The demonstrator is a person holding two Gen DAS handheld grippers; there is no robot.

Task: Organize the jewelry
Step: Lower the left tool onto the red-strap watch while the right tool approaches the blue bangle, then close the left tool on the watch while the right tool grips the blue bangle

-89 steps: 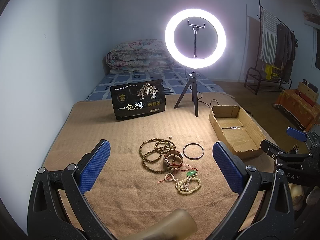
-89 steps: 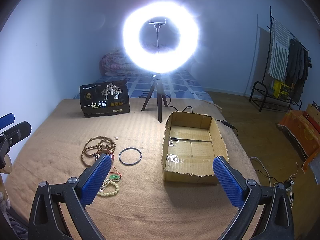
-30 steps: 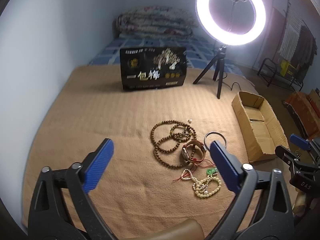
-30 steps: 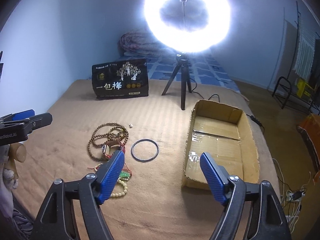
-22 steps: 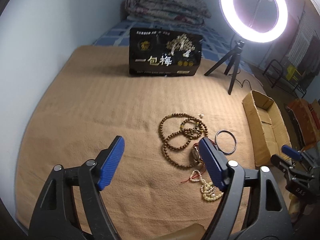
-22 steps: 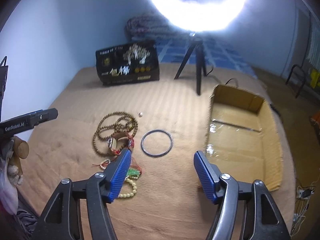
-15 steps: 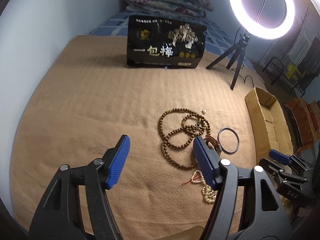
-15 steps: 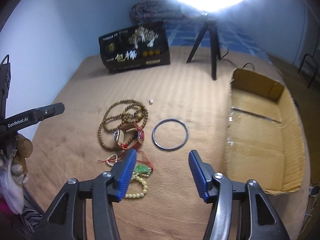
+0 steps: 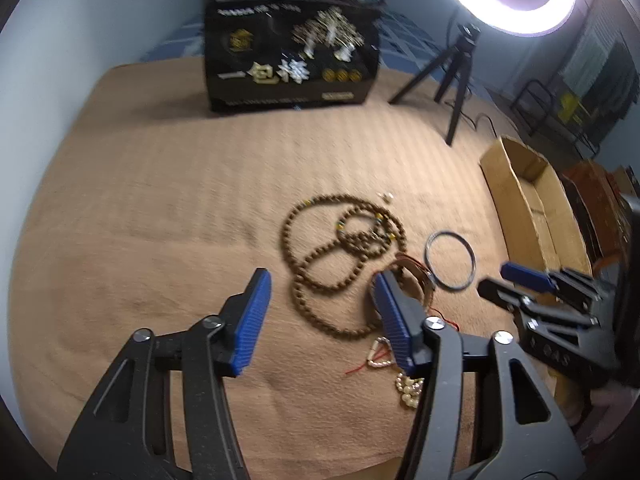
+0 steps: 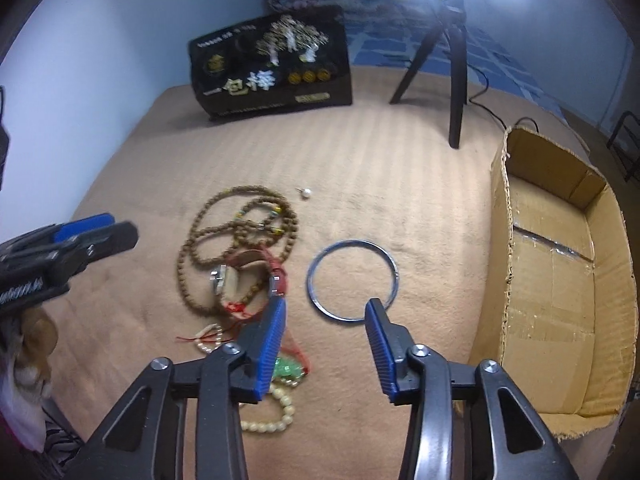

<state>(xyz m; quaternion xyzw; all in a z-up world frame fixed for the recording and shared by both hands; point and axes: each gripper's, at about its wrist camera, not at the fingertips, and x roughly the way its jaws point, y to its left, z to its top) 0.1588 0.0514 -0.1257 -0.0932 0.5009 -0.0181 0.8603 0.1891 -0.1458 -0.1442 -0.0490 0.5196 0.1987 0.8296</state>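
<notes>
On the tan blanket (image 10: pixel 400 168) covering the bed, the jewelry lies in a loose cluster near centre. Brown wooden bead strands (image 10: pixel 240 220) form overlapping loops at the far side of the cluster; a red-strapped wristwatch (image 10: pixel 248 276) rests on their near edge. Nearer still lie a cream bead bracelet (image 10: pixel 272 412) and a green pendant on red cord (image 10: pixel 290 370). A thin metal bangle (image 10: pixel 352 280) lies flat just right of the watch, and a single pearl-like bead (image 10: pixel 306 193) sits apart on the far side. An open cardboard box (image 10: pixel 560 272) stands at the right. A black printed pouch (image 10: pixel 272 68) stands at the far edge, left of the ring light tripod (image 10: pixel 448 52).

Left gripper (image 9: pixel 320 312): jaws partly open and closing, holding nothing, above the near loops of the wooden strands. Right gripper (image 10: pixel 326 340): jaws partly open and closing, holding nothing, over the bangle's near rim.
</notes>
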